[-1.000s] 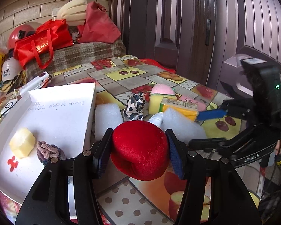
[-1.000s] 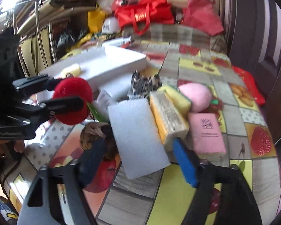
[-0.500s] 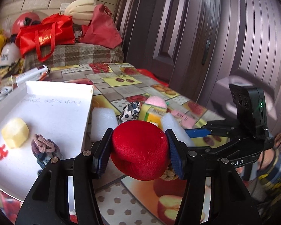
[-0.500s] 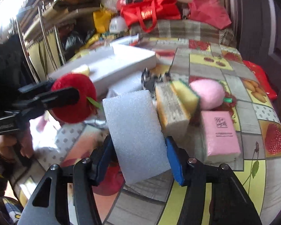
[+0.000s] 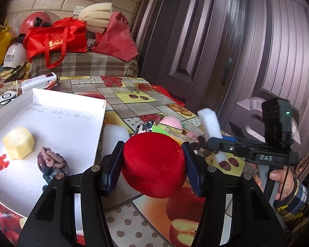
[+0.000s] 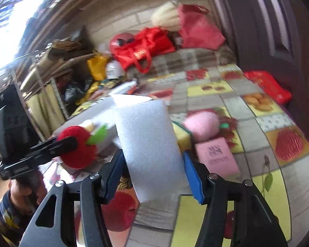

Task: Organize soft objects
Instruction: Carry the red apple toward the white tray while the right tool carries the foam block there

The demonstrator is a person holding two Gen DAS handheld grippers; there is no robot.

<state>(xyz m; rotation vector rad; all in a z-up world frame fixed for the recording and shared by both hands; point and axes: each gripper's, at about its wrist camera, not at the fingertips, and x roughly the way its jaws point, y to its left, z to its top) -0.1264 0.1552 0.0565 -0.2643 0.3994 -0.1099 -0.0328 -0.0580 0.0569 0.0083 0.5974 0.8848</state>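
Two grippers are loaded: a red plush (image 5: 154, 164) is pinched low at centre by the left gripper (image 5: 152, 169), white foam (image 6: 150, 150) is clamped mid-frame by the right gripper (image 6: 152, 173), and a tray (image 5: 72, 111) is seen upper left beyond.

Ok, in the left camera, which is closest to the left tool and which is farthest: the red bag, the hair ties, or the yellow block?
1. Hair ties: closest, in the white tray, just left of the left tool.
2. Yellow block: farther left in the same tray.
3. Red bag: farthest, up on the plaid cover past the table.
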